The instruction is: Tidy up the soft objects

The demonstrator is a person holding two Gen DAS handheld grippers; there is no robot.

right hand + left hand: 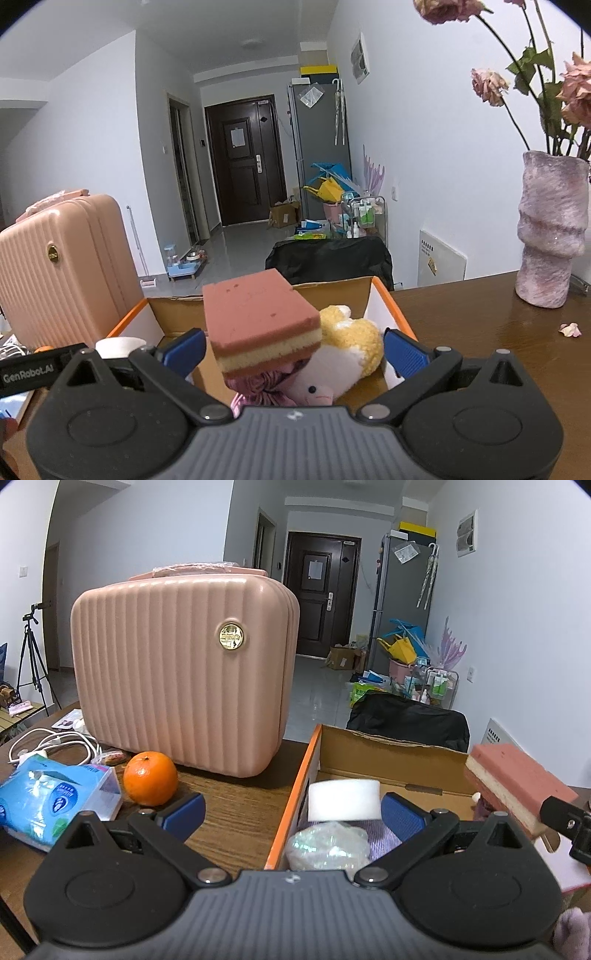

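An open cardboard box [384,755] with orange edges sits on the wooden table. My left gripper [293,812] is open over its left side, above a white foam block [343,799] and a crinkly plastic bundle [327,845]. My right gripper [293,349] is open over the box [334,288]. A pink-and-yellow layered sponge [258,323] sits between its wide-spread fingers, resting on a pink fabric item [264,387] beside a yellow-and-pink plush toy [343,350]. The sponge also shows in the left wrist view [517,786] at the right.
A pink ribbed suitcase [184,675] stands on the table left of the box. An orange [150,778], a blue tissue pack [55,805] and white cables [51,744] lie at the left. A pink vase [552,230] with dried roses stands at the right.
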